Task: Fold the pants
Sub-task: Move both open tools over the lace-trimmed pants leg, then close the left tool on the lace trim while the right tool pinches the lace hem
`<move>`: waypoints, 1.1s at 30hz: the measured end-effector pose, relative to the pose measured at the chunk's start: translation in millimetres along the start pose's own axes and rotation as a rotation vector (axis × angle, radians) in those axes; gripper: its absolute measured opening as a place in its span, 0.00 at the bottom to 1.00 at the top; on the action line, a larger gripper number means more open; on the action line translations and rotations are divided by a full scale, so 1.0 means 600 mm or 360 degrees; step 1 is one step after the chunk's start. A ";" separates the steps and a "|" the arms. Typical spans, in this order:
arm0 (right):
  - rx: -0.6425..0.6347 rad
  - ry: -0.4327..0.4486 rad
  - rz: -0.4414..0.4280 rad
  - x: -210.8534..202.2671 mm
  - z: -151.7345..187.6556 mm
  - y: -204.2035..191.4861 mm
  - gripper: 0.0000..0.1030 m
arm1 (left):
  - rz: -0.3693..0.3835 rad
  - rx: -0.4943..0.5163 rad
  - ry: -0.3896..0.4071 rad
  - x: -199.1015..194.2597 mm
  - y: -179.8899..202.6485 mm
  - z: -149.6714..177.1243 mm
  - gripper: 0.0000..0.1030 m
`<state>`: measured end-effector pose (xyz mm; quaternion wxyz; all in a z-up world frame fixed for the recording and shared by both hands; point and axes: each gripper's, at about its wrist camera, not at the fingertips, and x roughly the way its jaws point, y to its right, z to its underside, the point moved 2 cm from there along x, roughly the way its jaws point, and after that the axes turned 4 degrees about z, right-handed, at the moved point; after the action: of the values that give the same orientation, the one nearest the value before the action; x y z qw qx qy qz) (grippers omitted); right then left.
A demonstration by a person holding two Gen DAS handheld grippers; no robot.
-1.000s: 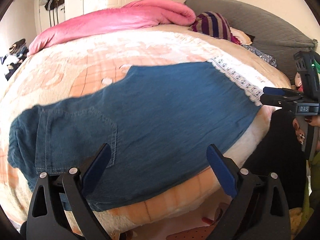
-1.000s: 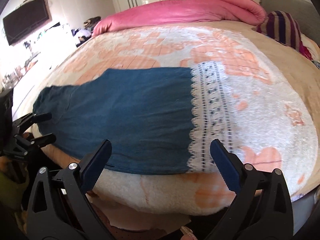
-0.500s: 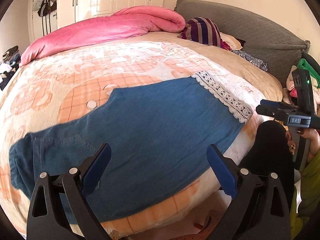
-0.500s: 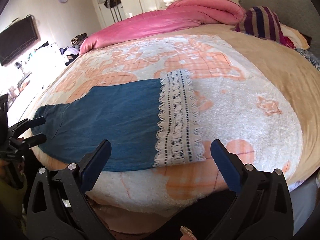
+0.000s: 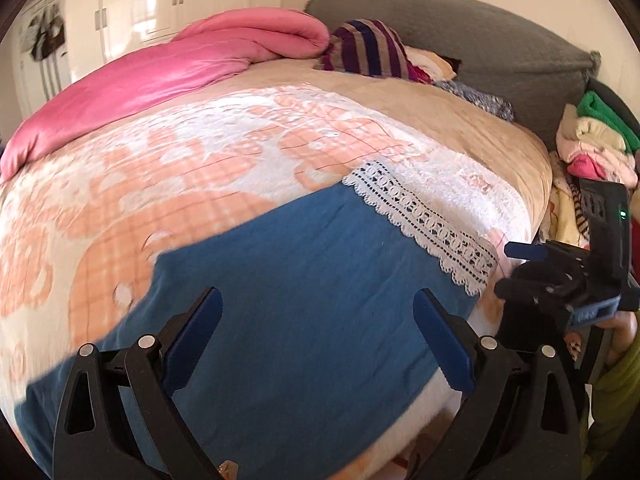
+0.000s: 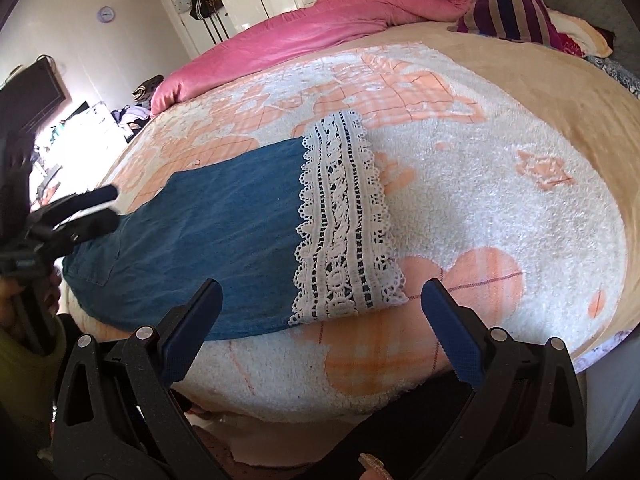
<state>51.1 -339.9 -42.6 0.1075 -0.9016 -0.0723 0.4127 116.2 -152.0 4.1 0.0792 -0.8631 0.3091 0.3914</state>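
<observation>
Blue denim pants [image 5: 288, 304] with a white lace hem [image 5: 424, 224] lie flat along the near edge of the bed. In the right wrist view the pants [image 6: 216, 236] stretch left from the lace hem [image 6: 344, 224]. My left gripper [image 5: 316, 344] is open and empty, hovering over the middle of the pants. My right gripper [image 6: 320, 332] is open and empty just before the lace hem's near corner. The right gripper also shows in the left wrist view [image 5: 560, 276], and the left gripper in the right wrist view [image 6: 80, 212].
The bed carries a white and peach fleece blanket [image 6: 480, 184]. A pink duvet [image 5: 168, 76] and a striped pillow [image 5: 368, 48] lie at the far side. A grey headboard cushion [image 5: 480, 40] and a pile of folded clothes [image 5: 596, 140] are on the right.
Both grippers have swung to the right along the bed's edge. The left now faces the leg instead of the waist; the right faces the lace hem more closely. Both stay open.
</observation>
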 end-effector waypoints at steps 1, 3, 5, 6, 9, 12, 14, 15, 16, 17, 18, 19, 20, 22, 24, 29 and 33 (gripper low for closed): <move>0.0014 -0.0005 -0.0002 0.003 0.000 0.002 0.91 | 0.0007 0.0016 -0.0014 0.011 0.003 -0.009 0.93; 0.0044 -0.0011 -0.0013 0.006 -0.001 0.007 0.91 | 0.0041 0.0035 -0.0040 0.031 0.006 -0.024 0.93; 0.0074 -0.0022 -0.0031 0.012 -0.002 0.011 0.91 | 0.0080 0.0025 -0.0067 0.051 0.007 -0.038 0.93; 0.0086 -0.0024 -0.0035 0.014 -0.003 0.012 0.91 | 0.0104 0.0013 -0.0089 0.066 0.006 -0.046 0.93; 0.0132 -0.0032 -0.0046 0.020 -0.003 0.018 0.91 | 0.0114 0.0019 -0.0143 0.102 0.007 -0.067 0.93; 0.0157 -0.0041 -0.0051 0.026 -0.004 0.020 0.91 | 0.0108 0.0051 -0.0171 0.130 0.011 -0.087 0.93; 0.0171 -0.0043 -0.0053 0.029 -0.005 0.023 0.91 | 0.0115 0.0067 -0.0186 0.146 0.011 -0.100 0.93; 0.0181 -0.0045 -0.0056 0.031 -0.005 0.023 0.91 | 0.0126 0.0081 -0.0193 0.156 0.013 -0.109 0.93; 0.0185 -0.0046 -0.0058 0.032 -0.005 0.023 0.91 | 0.0134 0.0093 -0.0198 0.165 0.014 -0.116 0.93; 0.0185 -0.0048 -0.0062 0.034 -0.006 0.024 0.91 | 0.0137 0.0101 -0.0201 0.172 0.015 -0.121 0.93; 0.0184 -0.0054 -0.0064 0.037 -0.006 0.023 0.91 | 0.0135 0.0118 -0.0207 0.183 0.016 -0.128 0.93; 0.0184 -0.0058 -0.0065 0.039 -0.006 0.023 0.91 | 0.0126 0.0144 -0.0220 0.195 0.017 -0.134 0.93; 0.0186 -0.0062 -0.0064 0.041 -0.006 0.023 0.91 | 0.0119 0.0157 -0.0227 0.202 0.017 -0.137 0.93; 0.0193 -0.0070 -0.0062 0.045 -0.006 0.023 0.91 | 0.0116 0.0179 -0.0256 0.225 0.014 -0.144 0.93; 0.0205 -0.0069 -0.0064 0.048 -0.006 0.024 0.91 | 0.0133 0.0181 -0.0284 0.246 0.009 -0.149 0.93; 0.0227 -0.0060 -0.0068 0.056 -0.009 0.024 0.91 | 0.0146 0.0184 -0.0291 0.277 0.003 -0.162 0.93; 0.0195 -0.0038 -0.0062 0.055 -0.009 0.017 0.88 | 0.0244 0.0197 -0.0278 0.286 0.012 -0.170 0.93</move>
<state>77.3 -343.0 -65.8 0.1697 -0.8868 -0.0657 0.4249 262.1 -277.1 -50.1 0.1288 -0.7930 0.3898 0.4502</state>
